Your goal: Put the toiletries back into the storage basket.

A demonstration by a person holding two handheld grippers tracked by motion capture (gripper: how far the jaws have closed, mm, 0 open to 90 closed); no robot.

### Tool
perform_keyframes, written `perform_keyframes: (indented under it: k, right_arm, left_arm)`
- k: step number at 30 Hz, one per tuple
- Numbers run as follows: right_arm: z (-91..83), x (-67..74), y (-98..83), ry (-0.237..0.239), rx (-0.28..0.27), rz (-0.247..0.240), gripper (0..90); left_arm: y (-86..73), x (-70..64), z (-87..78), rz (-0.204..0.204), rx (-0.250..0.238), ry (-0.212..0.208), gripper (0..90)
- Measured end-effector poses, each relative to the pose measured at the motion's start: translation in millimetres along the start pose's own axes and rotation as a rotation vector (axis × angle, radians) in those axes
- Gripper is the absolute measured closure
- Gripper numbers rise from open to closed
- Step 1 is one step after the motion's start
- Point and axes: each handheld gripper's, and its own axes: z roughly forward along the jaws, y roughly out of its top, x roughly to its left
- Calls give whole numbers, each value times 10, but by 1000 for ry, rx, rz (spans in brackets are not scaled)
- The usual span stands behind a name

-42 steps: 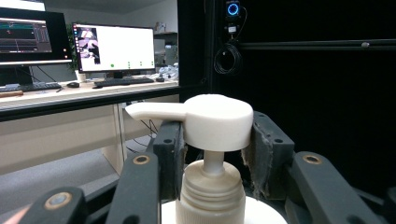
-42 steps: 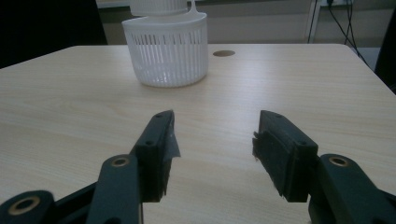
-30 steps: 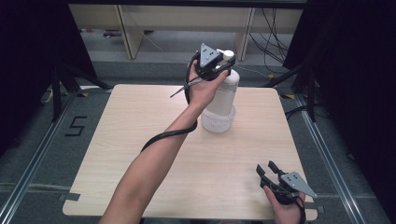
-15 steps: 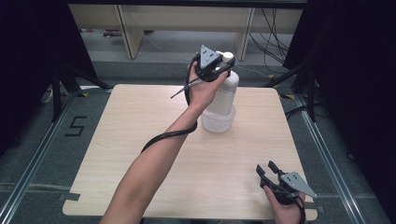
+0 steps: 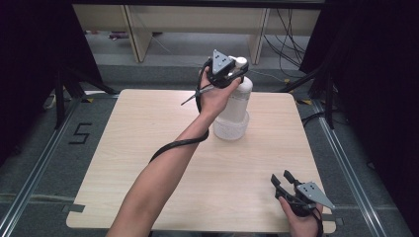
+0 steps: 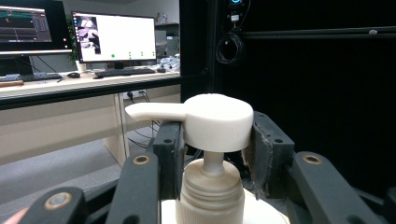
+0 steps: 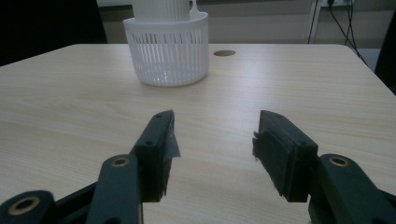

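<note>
Bottle (image 5: 236,106) stands upright in a white ribbed basket (image 5: 230,129) just above the middle of the high view, on the far half of the table (image 5: 143,148). The left gripper (image 5: 228,74) clamps the white pump head (image 6: 215,122) at the bottle's top, one pad pressed against each side. The right gripper (image 5: 282,180) sits at the lower right of the frame, jaws wide apart with nothing between them, pointing toward the basket.
</note>
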Motion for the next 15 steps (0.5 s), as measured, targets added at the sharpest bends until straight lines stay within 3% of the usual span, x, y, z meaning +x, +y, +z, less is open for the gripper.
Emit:
perform_keyframes:
  k: [15]
  right_arm:
    - [-6,3,4,2,3,3,475]
  left_arm:
    - [-164,16,26,-7,35,5,594]
